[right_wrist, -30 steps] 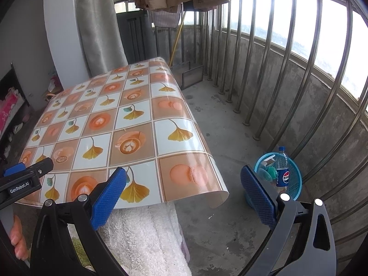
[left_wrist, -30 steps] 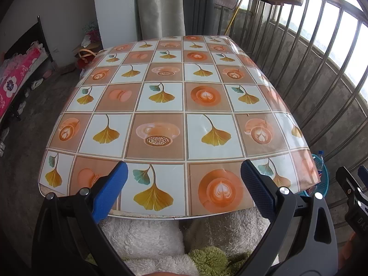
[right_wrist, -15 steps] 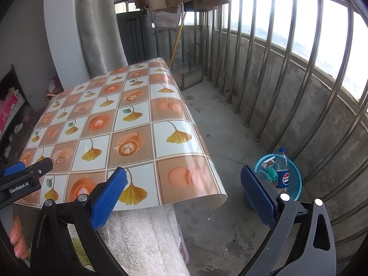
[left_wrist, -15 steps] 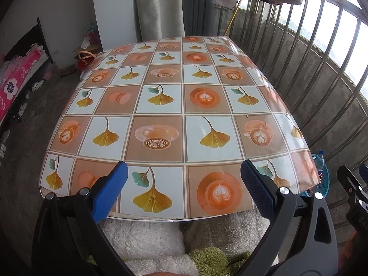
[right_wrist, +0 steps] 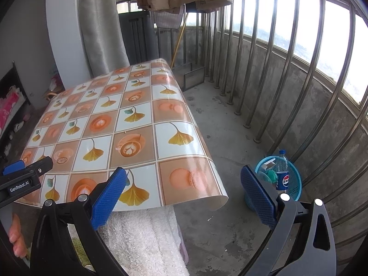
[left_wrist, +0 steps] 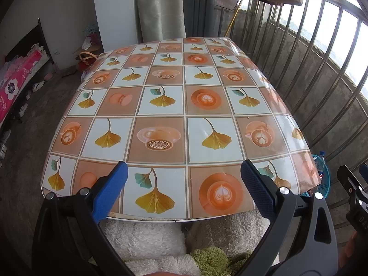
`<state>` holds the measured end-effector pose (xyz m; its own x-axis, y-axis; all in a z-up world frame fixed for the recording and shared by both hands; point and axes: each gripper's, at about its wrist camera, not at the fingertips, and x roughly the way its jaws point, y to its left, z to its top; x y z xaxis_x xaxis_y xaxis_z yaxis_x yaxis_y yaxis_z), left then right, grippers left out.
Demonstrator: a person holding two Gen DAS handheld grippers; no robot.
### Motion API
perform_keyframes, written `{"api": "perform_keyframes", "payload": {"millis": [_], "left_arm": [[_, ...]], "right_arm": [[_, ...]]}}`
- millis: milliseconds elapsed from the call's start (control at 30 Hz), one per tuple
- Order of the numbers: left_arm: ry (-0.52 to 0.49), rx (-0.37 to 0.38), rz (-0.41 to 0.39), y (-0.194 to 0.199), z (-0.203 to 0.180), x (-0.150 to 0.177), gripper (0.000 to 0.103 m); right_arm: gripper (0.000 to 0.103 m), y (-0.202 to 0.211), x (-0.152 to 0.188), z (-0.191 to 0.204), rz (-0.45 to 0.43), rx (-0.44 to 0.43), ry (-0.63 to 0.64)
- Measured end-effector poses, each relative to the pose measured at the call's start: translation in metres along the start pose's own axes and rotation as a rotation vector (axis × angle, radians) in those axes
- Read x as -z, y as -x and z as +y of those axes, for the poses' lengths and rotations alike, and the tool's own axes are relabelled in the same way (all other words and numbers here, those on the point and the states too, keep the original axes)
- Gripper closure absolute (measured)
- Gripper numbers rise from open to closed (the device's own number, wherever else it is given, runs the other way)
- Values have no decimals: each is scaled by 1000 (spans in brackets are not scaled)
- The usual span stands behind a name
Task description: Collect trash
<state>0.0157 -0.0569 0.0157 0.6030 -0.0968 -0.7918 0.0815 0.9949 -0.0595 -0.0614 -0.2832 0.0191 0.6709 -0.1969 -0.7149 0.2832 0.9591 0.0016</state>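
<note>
A blue plastic basket point(right_wrist: 293, 184) stands on the concrete floor by the railing, right of the table. In it are a Pepsi bottle point(right_wrist: 282, 172) standing upright and some green and white scraps. The basket point(left_wrist: 323, 179) also peeks past the table's right corner in the left wrist view. My left gripper point(left_wrist: 184, 181) is open over the near edge of the table point(left_wrist: 165, 105), nothing between its blue pads. My right gripper point(right_wrist: 184, 186) is open too, held off the table's right corner, its right finger point(right_wrist: 257, 195) in front of the basket. The table's patterned cloth is bare.
A metal railing point(right_wrist: 264, 80) curves along the right. White and green fluffy fabric point(right_wrist: 142, 237) lies under the table's near edge. A curtain point(left_wrist: 158, 7) and grey cabinet stand behind the table. Shoes and pink bedding point(left_wrist: 13, 80) are at the left. A hand point(right_wrist: 17, 239) holds the left gripper.
Both views drift slightly: the table sits a little lower and farther in the frames. Neither gripper's fingers have moved.
</note>
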Motion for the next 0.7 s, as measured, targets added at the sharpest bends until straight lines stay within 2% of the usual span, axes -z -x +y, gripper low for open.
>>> {"api": "perform_keyframes", "payload": {"millis": [700], "left_arm": [[-7,-3,-1,1,-1,-2,9]], "right_arm": [[6,-2,4,0,2,-1,-3]]}}
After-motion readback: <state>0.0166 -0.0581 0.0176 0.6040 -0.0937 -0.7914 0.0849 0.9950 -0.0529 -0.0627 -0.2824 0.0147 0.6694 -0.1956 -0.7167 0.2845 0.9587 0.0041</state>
